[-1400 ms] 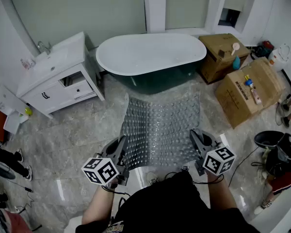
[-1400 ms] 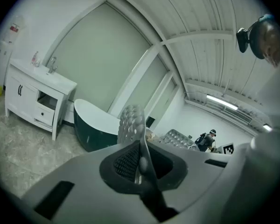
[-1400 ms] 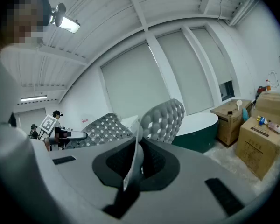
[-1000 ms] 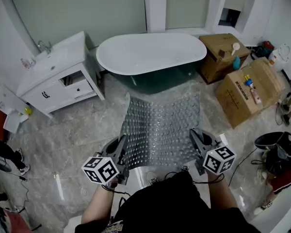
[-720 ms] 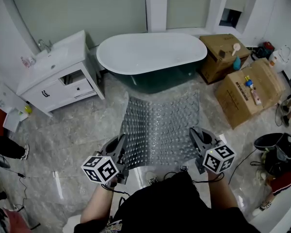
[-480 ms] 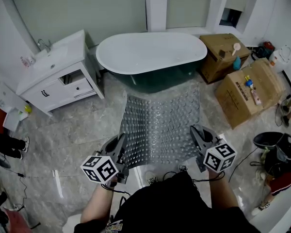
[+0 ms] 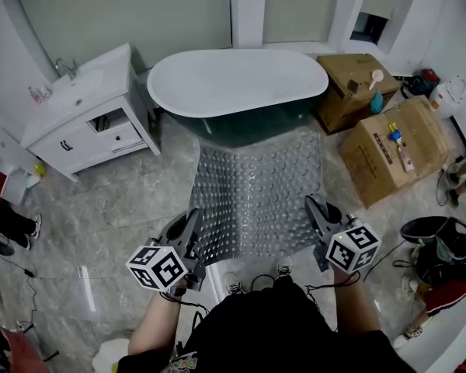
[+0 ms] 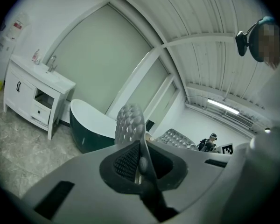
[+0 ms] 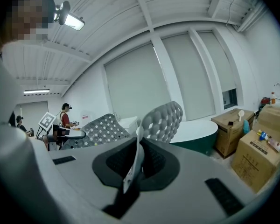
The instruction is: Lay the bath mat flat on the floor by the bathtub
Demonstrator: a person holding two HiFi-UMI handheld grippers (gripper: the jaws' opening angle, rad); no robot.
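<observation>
Grip: left tongs point(image 7: 193, 225) clamping bath mat point(image 7: 256, 185) corner | right tongs point(image 7: 313, 210) likewise | both held level, forward.

- Mat point(image 7: 256, 196): silvery grey, rows of small round raised dots all over.
- Tub point(image 7: 237, 76): white inside and on the rim, dark green outside.
- Floor point(image 7: 101, 208): grey marble with paler veins.
- Cabinet point(image 7: 81, 123): white, dark handles.
- Boxes point(image 7: 388, 158): brown cardboard.
- Left gripper point(image 7: 193, 222): grey body; cube in black-and-white square markers.
- Right gripper point(image 7: 313, 207): grey body; cube in the same black-and-white markers.
- Pads point(image 8: 126, 160): black, fine mesh texture.
- Person's top point(image 7: 272, 325): black.
- Wall point(image 7: 124, 14): pale grey-green panels.
- Post point(image 7: 247, 10): white.
</observation>
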